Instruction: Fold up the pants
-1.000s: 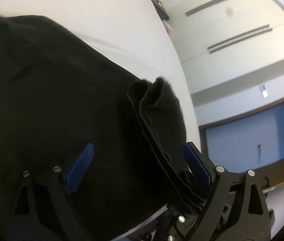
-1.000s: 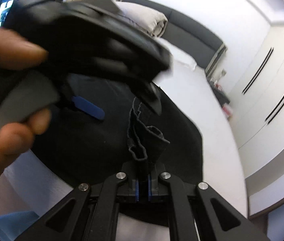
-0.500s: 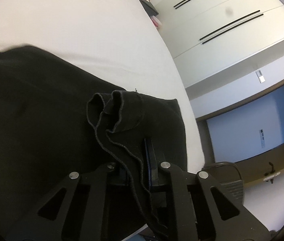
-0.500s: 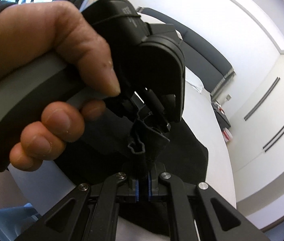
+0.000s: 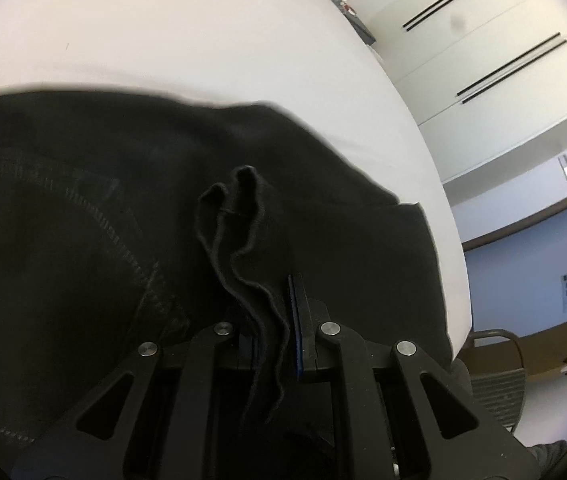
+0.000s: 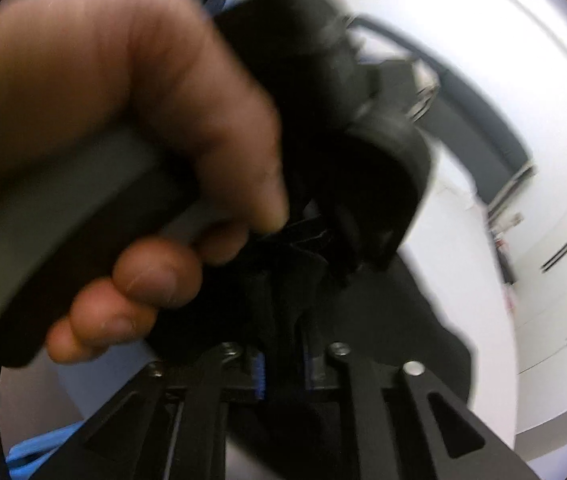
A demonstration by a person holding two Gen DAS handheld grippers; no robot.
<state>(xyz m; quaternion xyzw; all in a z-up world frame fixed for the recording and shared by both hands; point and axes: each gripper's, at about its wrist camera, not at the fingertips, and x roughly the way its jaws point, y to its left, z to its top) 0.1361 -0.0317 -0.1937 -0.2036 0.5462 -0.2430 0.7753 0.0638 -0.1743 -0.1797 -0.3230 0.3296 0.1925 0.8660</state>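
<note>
Black pants point(image 5: 83, 240) lie across a white bed point(image 5: 203, 40). My left gripper point(image 5: 275, 320) is shut on a bunched hem edge of the pants point(image 5: 239, 216), which stands up between the blue pads. In the right wrist view my right gripper point(image 6: 283, 364) has its jaws slightly apart, with black pants fabric point(image 6: 283, 304) between the blue pads. The view is blurred. The person's hand holding the left gripper's grey handle point(image 6: 83, 208) fills the left of that view, just beyond my right gripper.
White wardrobe doors point(image 5: 503, 40) stand beyond the bed's far side. A dark headboard point(image 6: 475, 112) is at the bed's end. A chair point(image 5: 499, 376) sits low at right. Something blue point(image 6: 31, 452) lies at lower left of the right wrist view.
My left gripper closed on the pants hem and moved with it over the spread fabric. My right gripper's jaws went from shut tight to slightly parted. The left hand came closer to it.
</note>
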